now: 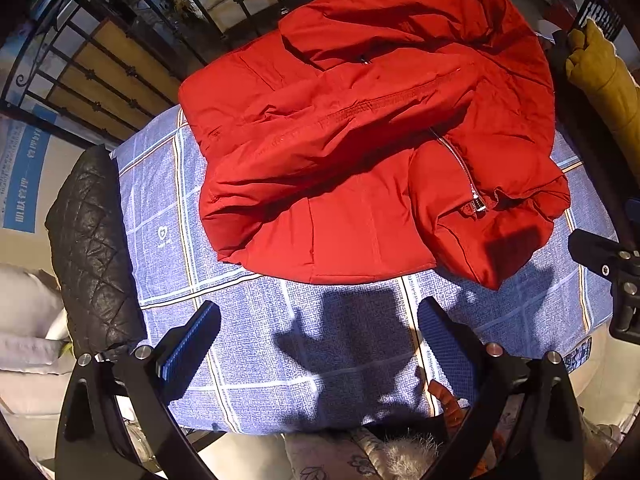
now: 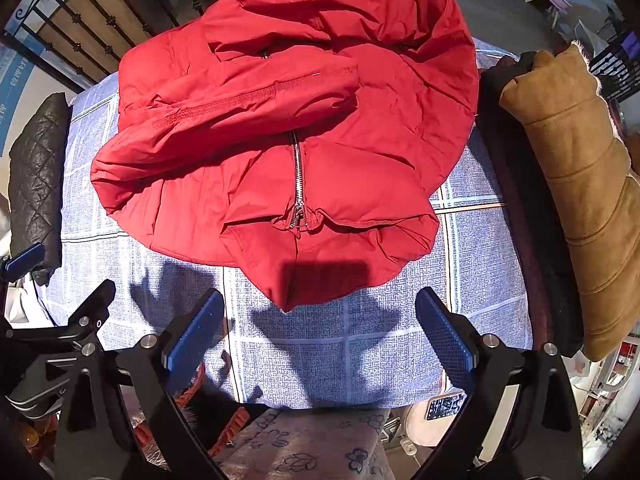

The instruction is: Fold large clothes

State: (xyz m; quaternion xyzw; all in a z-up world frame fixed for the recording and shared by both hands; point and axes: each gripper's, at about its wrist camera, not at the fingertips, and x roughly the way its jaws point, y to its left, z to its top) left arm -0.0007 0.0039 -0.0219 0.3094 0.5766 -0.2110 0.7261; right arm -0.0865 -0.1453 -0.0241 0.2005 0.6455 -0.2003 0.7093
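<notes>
At far left I see a black quilted coat (image 2: 36,176) on the worktop's edge; my left tool (image 1: 320,344) hangs wide and empty over the blue checked cloth (image 1: 256,320); the red jacket (image 2: 288,128) lies mid-worktop, one sleeve folded across; my right tool (image 2: 320,340) gapes empty; a tan coat (image 2: 580,184) sits right.

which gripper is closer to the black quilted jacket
Left. The left gripper hovers open over the blue cloth, with the black quilted jacket just beside its left finger. The right gripper sits farther right, beyond it.
</notes>
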